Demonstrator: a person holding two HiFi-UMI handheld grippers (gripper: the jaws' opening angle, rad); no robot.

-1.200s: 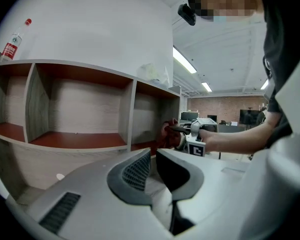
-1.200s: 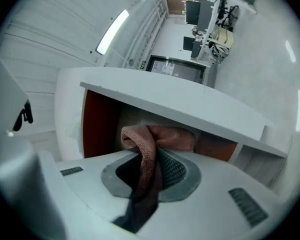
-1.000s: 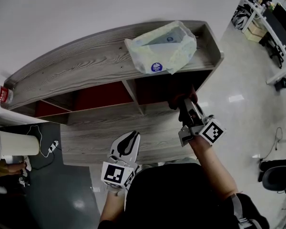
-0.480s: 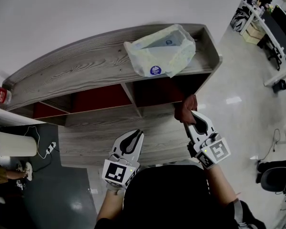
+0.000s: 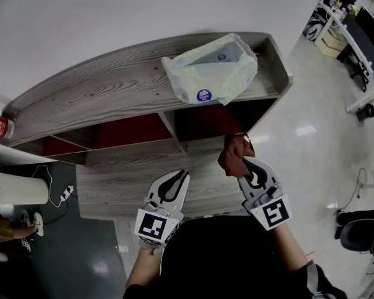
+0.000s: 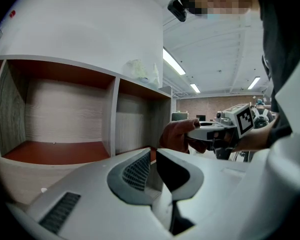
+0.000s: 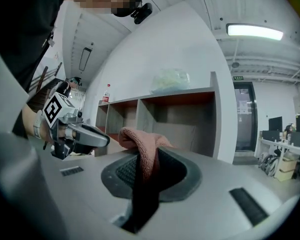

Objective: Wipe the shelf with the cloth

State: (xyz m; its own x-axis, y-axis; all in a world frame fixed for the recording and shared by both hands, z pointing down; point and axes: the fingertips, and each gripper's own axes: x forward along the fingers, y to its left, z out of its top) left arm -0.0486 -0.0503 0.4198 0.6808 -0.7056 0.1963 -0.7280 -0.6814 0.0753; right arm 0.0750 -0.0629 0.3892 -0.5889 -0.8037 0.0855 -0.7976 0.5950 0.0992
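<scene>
While the right gripper [image 5: 244, 164] pinches the cloth [image 5: 232, 155], bunched at its tips, the shelf [image 5: 112, 86] lies straight ahead, its boards running left to right. The right-hand compartment is nearest. The cloth hangs just before its mouth, apparently not touching wood. Left gripper [image 5: 181, 175] is off to the left, jaws pressed together, empty. The right gripper view shows the fold clamped between the pads. Only the head view shows the bag [image 5: 212, 67] on top.

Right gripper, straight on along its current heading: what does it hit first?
Probably the shelf: its right-end open compartment lies dead ahead, with the cloth held by the right gripper leading. Depth is hard to judge.
</scene>
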